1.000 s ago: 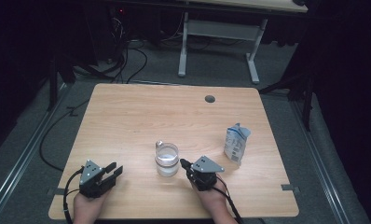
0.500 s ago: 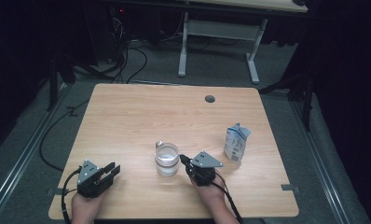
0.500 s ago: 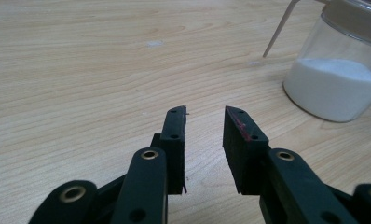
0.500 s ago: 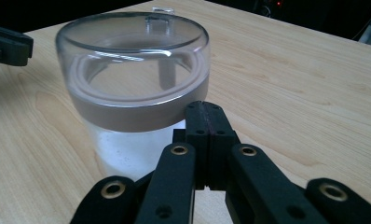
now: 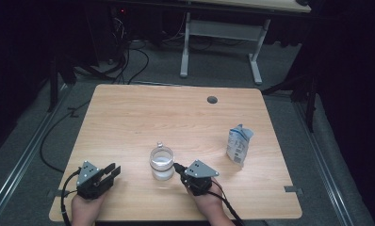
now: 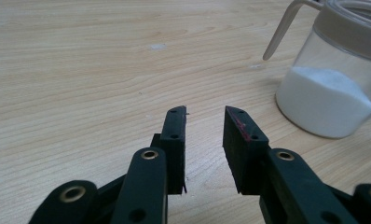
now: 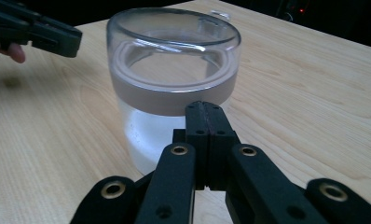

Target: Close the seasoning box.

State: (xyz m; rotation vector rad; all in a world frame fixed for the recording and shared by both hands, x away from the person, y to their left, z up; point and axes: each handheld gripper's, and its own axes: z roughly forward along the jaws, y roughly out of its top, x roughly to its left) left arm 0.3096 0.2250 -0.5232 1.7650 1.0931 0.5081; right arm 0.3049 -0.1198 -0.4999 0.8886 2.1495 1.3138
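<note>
While the high view shows a white milk carton (image 5: 238,145) standing apart, the right gripper (image 7: 207,108), jaws closed, nearly touches the clear glass jar of white powder (image 7: 174,84); the left gripper (image 6: 204,122) has narrowed, open and empty, on the wooden surface (image 5: 129,122).

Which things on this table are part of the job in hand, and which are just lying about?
In the job:
- clear jar with white powder, grey collar and spout
- right gripper, jaws shut, tips right at the jar
- left gripper, jaws apart with nothing between, off to the jar's side

Lying about:
- small carton, top opened
- cable hole in the table
</note>
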